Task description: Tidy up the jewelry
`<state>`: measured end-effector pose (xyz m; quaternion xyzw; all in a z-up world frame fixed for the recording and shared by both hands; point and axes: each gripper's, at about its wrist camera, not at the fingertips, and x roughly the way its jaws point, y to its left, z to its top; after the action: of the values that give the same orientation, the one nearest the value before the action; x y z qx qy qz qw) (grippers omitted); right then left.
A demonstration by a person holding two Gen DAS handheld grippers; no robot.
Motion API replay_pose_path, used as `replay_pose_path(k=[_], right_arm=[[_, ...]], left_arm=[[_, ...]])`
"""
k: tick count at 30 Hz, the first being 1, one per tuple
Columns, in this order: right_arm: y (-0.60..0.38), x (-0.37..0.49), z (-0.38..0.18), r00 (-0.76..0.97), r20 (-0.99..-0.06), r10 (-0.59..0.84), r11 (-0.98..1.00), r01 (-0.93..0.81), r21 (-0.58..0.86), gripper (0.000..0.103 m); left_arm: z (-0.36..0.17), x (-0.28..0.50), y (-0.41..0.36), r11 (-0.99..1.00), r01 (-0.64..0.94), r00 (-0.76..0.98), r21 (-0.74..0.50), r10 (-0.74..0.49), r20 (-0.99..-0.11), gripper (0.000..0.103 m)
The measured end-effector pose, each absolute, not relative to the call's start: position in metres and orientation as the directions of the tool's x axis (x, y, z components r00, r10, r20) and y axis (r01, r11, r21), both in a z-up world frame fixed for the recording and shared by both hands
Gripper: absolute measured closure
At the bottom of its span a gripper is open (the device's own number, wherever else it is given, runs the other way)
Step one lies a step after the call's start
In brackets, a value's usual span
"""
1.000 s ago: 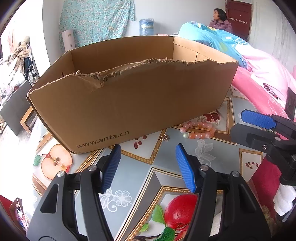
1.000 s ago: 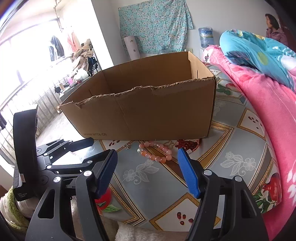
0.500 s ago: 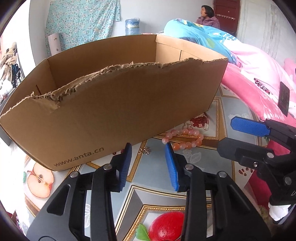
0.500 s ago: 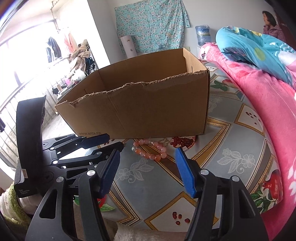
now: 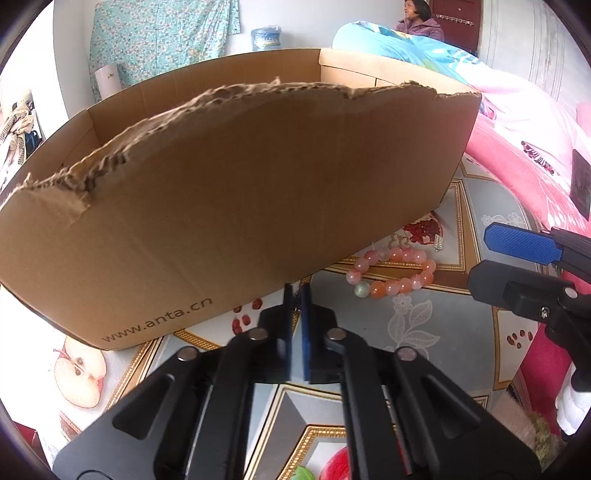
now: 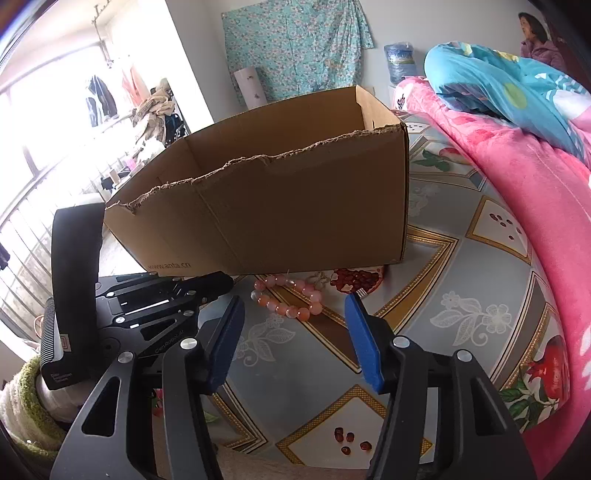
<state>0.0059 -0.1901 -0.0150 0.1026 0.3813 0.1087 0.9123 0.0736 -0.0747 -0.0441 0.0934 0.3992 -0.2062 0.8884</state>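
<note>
A pink and orange bead bracelet (image 5: 391,273) (image 6: 288,295) lies on the patterned tablecloth in front of a brown cardboard box (image 5: 240,203) (image 6: 295,206). My left gripper (image 5: 295,295) is down at the foot of the box, shut on a small silver charm (image 5: 295,301) that barely shows between its pads. Seen in the right wrist view, the left gripper (image 6: 221,282) comes in from the left, just left of the bracelet. My right gripper (image 6: 294,301) (image 5: 491,258) hovers in front of the bracelet. Its jaws are closing but stand apart, and they touch nothing.
A small looped earring (image 5: 399,240) (image 6: 319,277) and a tiny silver piece (image 5: 437,243) lie by the box's right corner. A pink blanket (image 6: 535,206) rises along the right side. A person (image 5: 417,18) sits far back.
The left gripper has pushed forward to the box's foot and closed on the small silver charm. The right gripper's jaws have narrowed a little, and it has hardly moved.
</note>
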Motion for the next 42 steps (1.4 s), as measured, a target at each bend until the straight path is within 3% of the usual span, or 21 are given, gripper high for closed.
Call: replay_pose_path(k=[15,19,21,32,34,37,42], right_arm=[[-0.145,0.052,-0.024,0.591,-0.768,0.247,0.959,-0.260,0.109,0.064],[-0.137,0.054,-0.037,0.556,-0.808,0.196,0.962,-0.269,0.049,0.076],[-0.134,0.053,-0.036,0.541,-0.815,0.207,0.959,-0.278,0.059,0.092],[-0.099,0.077,-0.020,0.516,-0.757,0.402,0.906,-0.345,0.245,0.093],[-0.099,0.077,-0.015,0.515,-0.759,0.398,0.907,-0.345,0.241,0.091],[-0.121,0.065,-0.010,0.535,-0.755,0.379,0.920,-0.310,0.241,0.079],[-0.172,0.029,-0.014,0.551,-0.796,0.251,0.968,-0.158,0.196,0.078]], left_arm=[[-0.046,0.057,-0.026,0.942,0.333,0.623,-0.043,-0.254,-0.740,0.101],[-0.046,0.054,-0.011,0.949,0.311,0.629,-0.059,-0.252,-0.736,0.101],[-0.046,0.054,-0.005,0.952,0.299,0.630,-0.072,-0.254,-0.734,0.102],[-0.048,0.054,0.002,0.957,0.271,0.640,-0.104,-0.259,-0.723,0.102],[-0.048,0.054,-0.002,0.958,0.266,0.639,-0.110,-0.260,-0.724,0.102],[-0.049,0.052,-0.002,0.957,0.268,0.641,-0.107,-0.260,-0.722,0.102],[-0.049,0.053,-0.002,0.956,0.270,0.640,-0.114,-0.267,-0.721,0.102]])
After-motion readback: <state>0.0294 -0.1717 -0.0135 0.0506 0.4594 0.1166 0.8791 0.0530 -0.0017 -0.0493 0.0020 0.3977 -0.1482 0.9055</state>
